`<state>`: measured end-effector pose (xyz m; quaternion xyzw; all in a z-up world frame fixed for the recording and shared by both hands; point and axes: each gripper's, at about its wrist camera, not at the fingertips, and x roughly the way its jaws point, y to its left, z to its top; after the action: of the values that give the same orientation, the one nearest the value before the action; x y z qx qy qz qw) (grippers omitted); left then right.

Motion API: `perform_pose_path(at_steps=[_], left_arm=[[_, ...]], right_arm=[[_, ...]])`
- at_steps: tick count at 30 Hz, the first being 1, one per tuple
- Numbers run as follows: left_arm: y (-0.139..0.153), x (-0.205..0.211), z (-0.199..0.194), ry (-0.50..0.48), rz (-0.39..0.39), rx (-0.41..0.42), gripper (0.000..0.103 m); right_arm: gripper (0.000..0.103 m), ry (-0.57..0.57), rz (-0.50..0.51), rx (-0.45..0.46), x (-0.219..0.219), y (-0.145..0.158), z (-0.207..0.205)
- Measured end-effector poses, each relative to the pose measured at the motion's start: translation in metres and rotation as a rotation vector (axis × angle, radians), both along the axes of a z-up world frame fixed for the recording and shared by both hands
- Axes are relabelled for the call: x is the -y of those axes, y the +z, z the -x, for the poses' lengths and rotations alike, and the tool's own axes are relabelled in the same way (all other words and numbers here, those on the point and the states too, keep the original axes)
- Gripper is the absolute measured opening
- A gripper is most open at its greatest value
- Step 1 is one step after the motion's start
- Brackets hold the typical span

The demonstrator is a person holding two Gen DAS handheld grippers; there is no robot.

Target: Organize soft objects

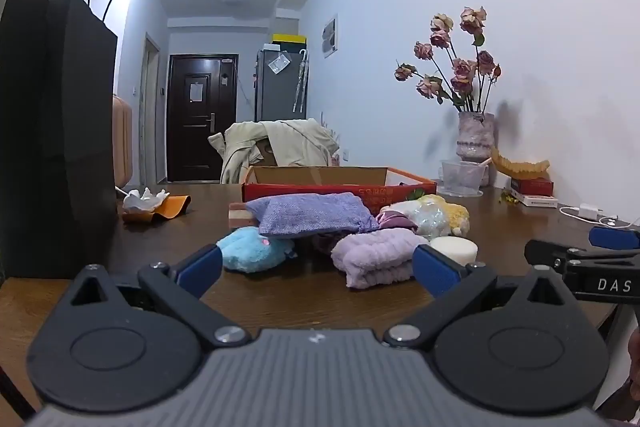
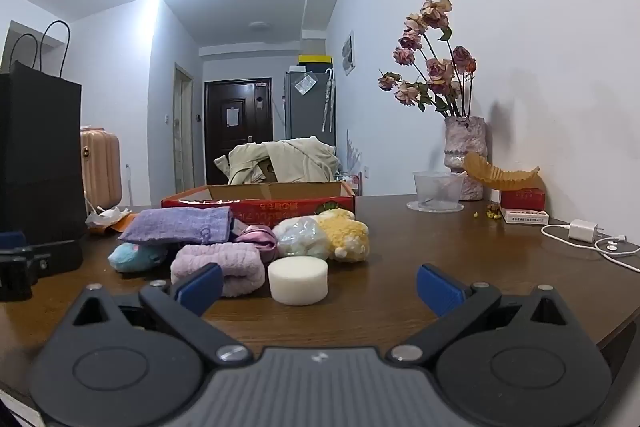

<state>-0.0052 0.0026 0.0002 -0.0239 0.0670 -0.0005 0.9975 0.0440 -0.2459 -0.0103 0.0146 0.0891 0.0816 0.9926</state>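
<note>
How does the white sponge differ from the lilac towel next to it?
The white sponge is a smooth, short cylinder standing on a flat end; the lilac towel is a ribbed, fluffy cloth folded into a soft roll. The sponge stands alone at the right of the towel; the towel lies against the pile, with the blue plush to its left. Both rest on the brown table, in front of the red box, ungripped.

On my table (image 2: 400, 267), counted: one purple pouch (image 2: 180, 225), one blue plush (image 2: 134, 255), one lilac towel roll (image 2: 224, 265), one white sponge disc (image 2: 298, 281), one yellow plush (image 2: 346, 233), one pink cloth (image 2: 256, 239), one clear-wrapped bundle (image 2: 298, 239); at twelve o'clock, one red cardboard box (image 2: 260, 205).
</note>
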Motion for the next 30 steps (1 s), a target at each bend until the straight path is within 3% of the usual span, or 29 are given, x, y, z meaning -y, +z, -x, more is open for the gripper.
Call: perform_pose_path(at_steps=[4,8,30], left_arm=[[0.002,0.001,-0.013,-0.009,-0.018,-0.069,0.103],[0.001,0.004,-0.006,-0.008,-0.028,-0.025,0.103],[0.0,0.004,-0.005,-0.016,-0.038,-0.016,0.103]], right_arm=[[0.103,0.005,-0.015,-0.012,0.0,0.001,-0.002],[0.103,0.007,-0.014,-0.005,0.0,-0.001,-0.001],[0.103,-0.005,-0.015,0.0,-0.002,-0.001,-0.002]])
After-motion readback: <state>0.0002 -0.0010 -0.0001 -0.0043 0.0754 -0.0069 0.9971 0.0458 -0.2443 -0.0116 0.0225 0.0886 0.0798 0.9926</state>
